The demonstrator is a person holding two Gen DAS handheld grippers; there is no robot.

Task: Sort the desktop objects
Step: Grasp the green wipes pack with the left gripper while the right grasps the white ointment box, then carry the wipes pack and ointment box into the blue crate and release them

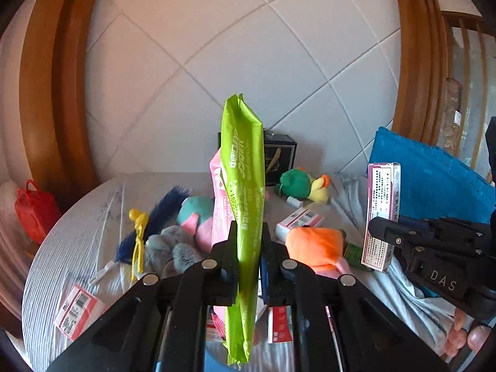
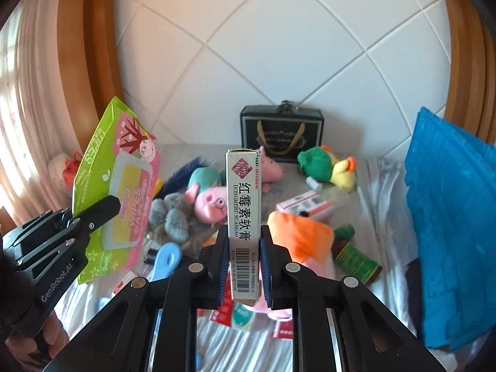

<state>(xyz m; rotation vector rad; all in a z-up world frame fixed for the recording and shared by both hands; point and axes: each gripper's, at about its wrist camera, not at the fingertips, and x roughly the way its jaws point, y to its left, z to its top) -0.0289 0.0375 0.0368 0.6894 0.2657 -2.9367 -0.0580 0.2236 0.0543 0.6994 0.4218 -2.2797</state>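
The left tool point(image 1: 248, 241) is clenching a flat green-and-pink soft plastic pack of wet wipes point(image 1: 245, 204) edge-on, holding it upright clear of the tabletop point(image 1: 71, 235), while the right tool point(image 2: 243, 248) is clamping a slim grey-and-white cardboard ointment box point(image 2: 243, 204) by its lower end, also standing upright in the air. Both items are being carried above the pile, so the sorting looks to be only starting: most things are still lying scattered on the striped cloth, among them a pink plush pig point(image 2: 210, 203), a grey furry toy point(image 2: 173, 217), an orange plush point(image 2: 297, 235), a green-and-yellow plush duck point(image 2: 328, 164), a green bottle point(image 2: 356, 255) lying on its side near the right, and several small red-and-white cartons point(image 1: 77, 310). A blue plastic crate point(image 2: 452, 217) is standing at the right and a black gift box point(image 2: 282, 133) at the far wall; either is possibly a destination, though that is hard to confirm. The crate's inside is cut off, and the tool arms are hiding the near items.
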